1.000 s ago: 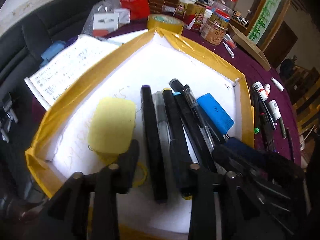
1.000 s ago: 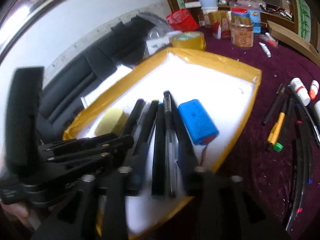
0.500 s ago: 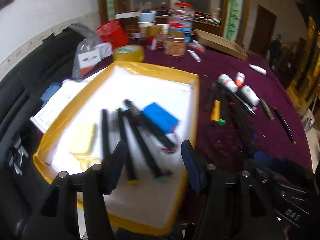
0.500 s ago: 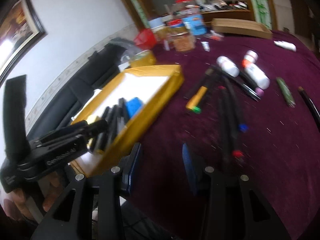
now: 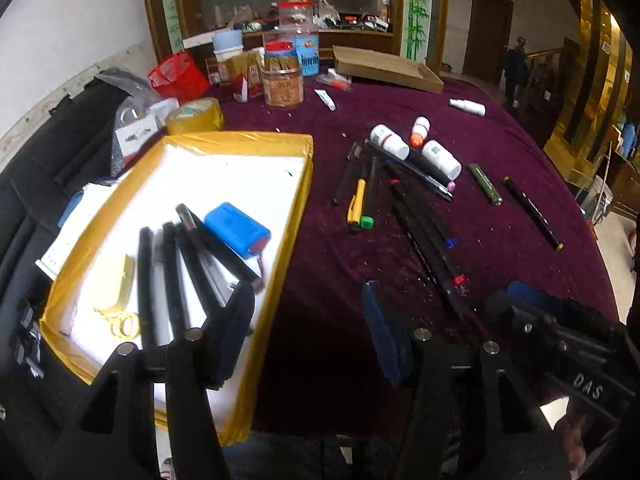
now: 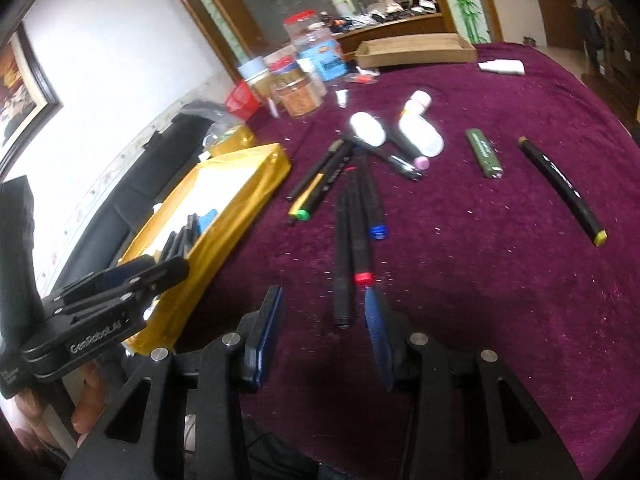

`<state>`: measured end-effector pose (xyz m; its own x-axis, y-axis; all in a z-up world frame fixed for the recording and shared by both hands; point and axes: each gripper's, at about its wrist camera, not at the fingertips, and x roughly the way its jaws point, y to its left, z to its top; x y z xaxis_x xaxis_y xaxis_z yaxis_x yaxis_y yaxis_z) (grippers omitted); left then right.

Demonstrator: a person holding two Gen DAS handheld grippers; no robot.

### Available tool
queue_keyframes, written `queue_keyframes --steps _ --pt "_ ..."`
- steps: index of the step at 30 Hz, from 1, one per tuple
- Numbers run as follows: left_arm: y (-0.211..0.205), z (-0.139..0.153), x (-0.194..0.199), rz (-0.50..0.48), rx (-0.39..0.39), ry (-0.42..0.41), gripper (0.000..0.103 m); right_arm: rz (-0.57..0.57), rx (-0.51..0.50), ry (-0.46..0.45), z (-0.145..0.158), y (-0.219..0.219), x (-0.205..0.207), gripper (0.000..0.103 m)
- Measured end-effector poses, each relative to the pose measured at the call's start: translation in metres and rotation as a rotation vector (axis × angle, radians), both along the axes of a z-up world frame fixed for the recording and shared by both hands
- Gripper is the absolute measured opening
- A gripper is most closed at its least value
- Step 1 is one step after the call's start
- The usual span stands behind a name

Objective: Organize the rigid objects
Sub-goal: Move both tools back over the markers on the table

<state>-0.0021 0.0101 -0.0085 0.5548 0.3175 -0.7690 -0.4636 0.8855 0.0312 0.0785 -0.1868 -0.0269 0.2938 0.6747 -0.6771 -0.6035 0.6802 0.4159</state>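
A yellow-taped tray point(image 5: 276, 140) with a white floor holds several black markers point(image 5: 172, 276), a blue battery pack point(image 5: 237, 229) and a yellow eraser point(image 5: 114, 282). My left gripper point(image 5: 308, 312) is open and empty, above the tray's right edge. Loose markers point(image 6: 352, 236) lie on the purple cloth, among them a red-tipped one point(image 6: 362, 278) and a blue-tipped one point(image 6: 376, 230). My right gripper point(image 6: 320, 312) is open and empty, just in front of the near ends of these markers. The left gripper also shows in the right wrist view point(image 6: 132, 276).
White bottles point(image 5: 416, 146), a green pen point(image 5: 485, 178), a black marker with a yellow end point(image 6: 564, 190), a yellow pen point(image 5: 356, 202), jars point(image 5: 282, 84), a tape roll point(image 5: 196, 116) and a cardboard box point(image 5: 386, 68) lie on the purple cloth point(image 6: 500, 280). A black sofa point(image 5: 36, 168) is left of the tray.
Both grippers pulled back and swung right, away from the tray's contents toward the loose markers on the cloth. Both stayed open and empty.
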Motion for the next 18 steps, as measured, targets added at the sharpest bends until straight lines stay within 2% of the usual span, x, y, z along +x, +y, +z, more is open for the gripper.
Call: queue_keyframes --steps 9,14,18 --pt "0.003 -0.015 0.011 -0.029 -0.058 0.035 0.055 -0.033 -0.065 0.071 -0.014 0.013 0.047 0.037" --pt "0.005 -0.019 0.013 -0.051 -0.077 0.036 0.055 -0.011 -0.154 0.012 -0.009 0.038 0.075 0.036" --pt "0.008 -0.022 0.015 -0.058 -0.088 0.042 0.055 0.060 -0.291 -0.043 -0.018 0.073 0.092 0.036"
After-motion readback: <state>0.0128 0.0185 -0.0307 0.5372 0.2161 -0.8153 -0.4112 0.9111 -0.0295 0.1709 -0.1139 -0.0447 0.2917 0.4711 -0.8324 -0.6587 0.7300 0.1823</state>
